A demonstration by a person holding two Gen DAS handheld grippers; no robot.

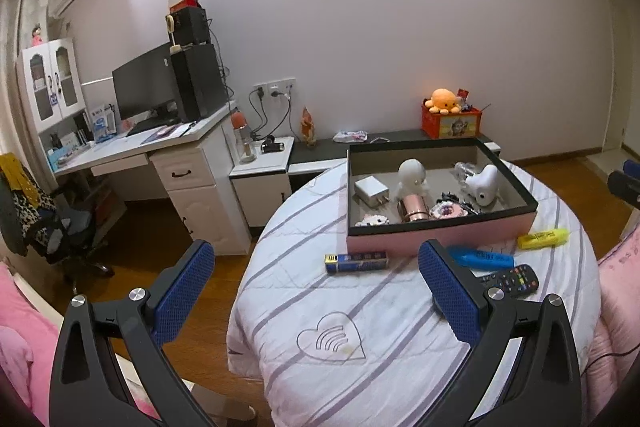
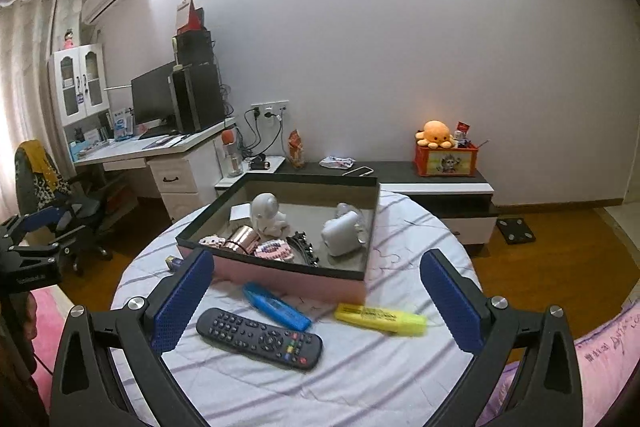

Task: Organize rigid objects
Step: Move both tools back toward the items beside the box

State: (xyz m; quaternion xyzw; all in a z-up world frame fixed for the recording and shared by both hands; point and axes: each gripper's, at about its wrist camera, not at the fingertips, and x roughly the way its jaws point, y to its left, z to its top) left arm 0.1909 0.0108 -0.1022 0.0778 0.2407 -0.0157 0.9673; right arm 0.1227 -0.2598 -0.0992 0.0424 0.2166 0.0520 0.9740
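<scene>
A round bench [image 2: 400, 379] draped in a white cloth with grey stripes carries a shallow pink box with a black rim and grey inside [image 2: 352, 283], standing at the far middle. Inside it lie a white round-headed figurine [image 2: 266, 213], a white charger block [image 1: 372, 189], a copper-coloured metal cylinder [image 1: 412, 213], a white rounded gadget [image 2: 340, 233] and small hair clips [image 2: 304, 247]. Near the box on the cloth lie a black remote control with coloured buttons [image 2: 260, 339], a blue highlighter pen [image 2: 276, 307], a yellow highlighter pen [image 2: 380, 319] and, left of these, a blue and yellow battery [image 1: 356, 262]. The left gripper [image 1: 316, 267] and right gripper [image 2: 316, 291] both hover above the cloth, jaws wide apart and holding nothing
</scene>
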